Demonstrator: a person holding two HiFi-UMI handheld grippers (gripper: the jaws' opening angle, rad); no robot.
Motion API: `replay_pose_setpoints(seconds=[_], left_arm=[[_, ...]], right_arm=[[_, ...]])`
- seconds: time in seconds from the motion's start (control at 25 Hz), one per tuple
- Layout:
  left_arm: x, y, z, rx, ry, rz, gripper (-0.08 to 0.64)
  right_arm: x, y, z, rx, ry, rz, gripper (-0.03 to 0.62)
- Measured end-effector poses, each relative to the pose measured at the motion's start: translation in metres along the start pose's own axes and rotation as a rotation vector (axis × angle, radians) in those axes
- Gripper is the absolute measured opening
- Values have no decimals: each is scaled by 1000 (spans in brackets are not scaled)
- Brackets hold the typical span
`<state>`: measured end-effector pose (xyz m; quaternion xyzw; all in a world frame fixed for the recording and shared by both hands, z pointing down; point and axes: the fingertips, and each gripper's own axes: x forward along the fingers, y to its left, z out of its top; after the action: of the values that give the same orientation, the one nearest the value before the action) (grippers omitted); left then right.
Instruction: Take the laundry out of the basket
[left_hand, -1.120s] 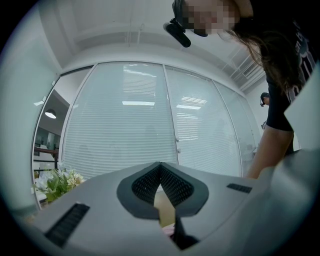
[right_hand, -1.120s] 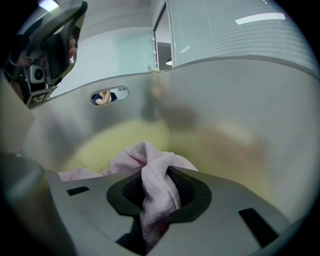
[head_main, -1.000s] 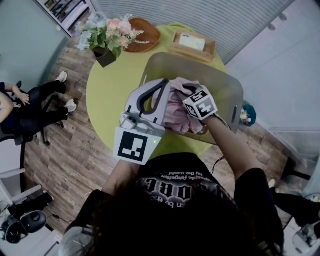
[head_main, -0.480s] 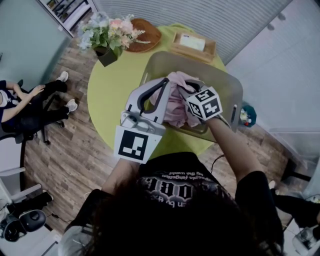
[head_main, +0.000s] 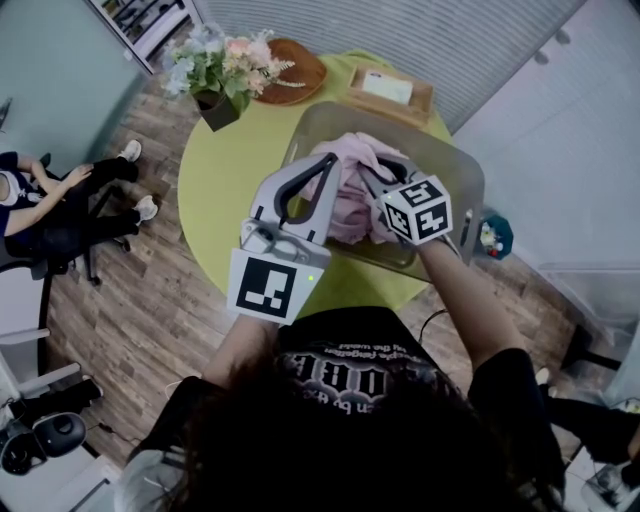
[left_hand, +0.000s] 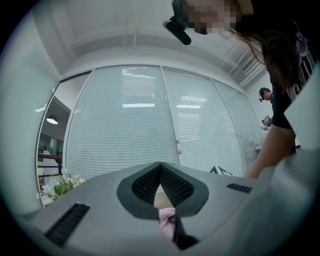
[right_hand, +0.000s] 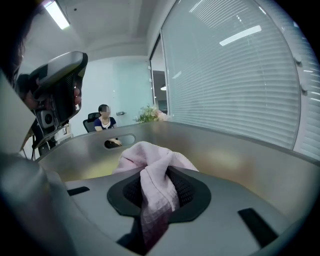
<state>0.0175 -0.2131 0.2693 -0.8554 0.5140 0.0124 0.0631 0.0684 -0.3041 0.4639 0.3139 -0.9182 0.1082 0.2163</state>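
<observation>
Pinching a bunched fold of the pink cloth (right_hand: 150, 200), the right gripper (right_hand: 156, 175) is closed on it; the left gripper (left_hand: 161, 172) nips another fold. Soft and light, it should drape.

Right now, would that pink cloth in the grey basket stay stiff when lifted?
Probably floppy: the pink waffle-weave cloth folds and droops over the right gripper pinching it. Likely light, bunching loosely. Its textured weave should resist slipping.
</observation>
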Motion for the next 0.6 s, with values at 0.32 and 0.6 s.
replay_pose_setpoints(seconds=[0.32,0.6], left_arm=[[-5,-2,4,5,-6,25,0],[-11,-2,7,21,-3,64,2]], right_arm=[[-25,5,37,-15,-119,-15,94],[-58,11,82,-2,-250,-3,94]])
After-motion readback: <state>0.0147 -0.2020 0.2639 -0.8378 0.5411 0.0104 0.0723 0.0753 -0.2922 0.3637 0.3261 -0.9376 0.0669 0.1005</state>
